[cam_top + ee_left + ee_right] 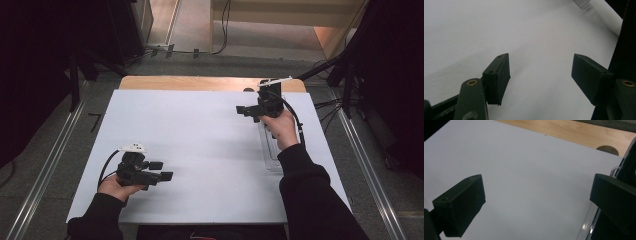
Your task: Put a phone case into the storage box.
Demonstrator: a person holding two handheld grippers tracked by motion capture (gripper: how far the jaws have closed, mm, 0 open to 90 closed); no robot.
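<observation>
R gripper (248,113) sits at the far right of the white sheet (200,150), jaws wide apart w/ nothing between them; in the right gripper view both black pads frame bare sheet, and a clear curved edge of the transparent tray (590,225) shows just by the pad on that view's right. From the high view the R hand (281,127) hovers over the far end of that clear tray (272,157), a long see-through piece lying lengthwise along the sheet's right side, partly under the hand and sleeve. So the tray is right beneath/beside the R gripper, but the jaws point leftward across the sheet, not onto it; contact can't be told. L gripper (162,171) rests near the front-left of the sheet, jaws also apart and empty, pointing right; in the left gripper view a bit of the tray (582,3) is far off at the top edge, well apart. Judging by this, the step looks like approach/positioning on the tray, no grasp yet. Next move prob. calls for turning the R jaws down onto the tray's rim and closing on a thin wall; it's clear plastic, so the edge is hard to see and may slip. Beyond the sheet a strip of wooden tabletop (579,132) w/ a round hole (608,150) near the R gripper.
</observation>
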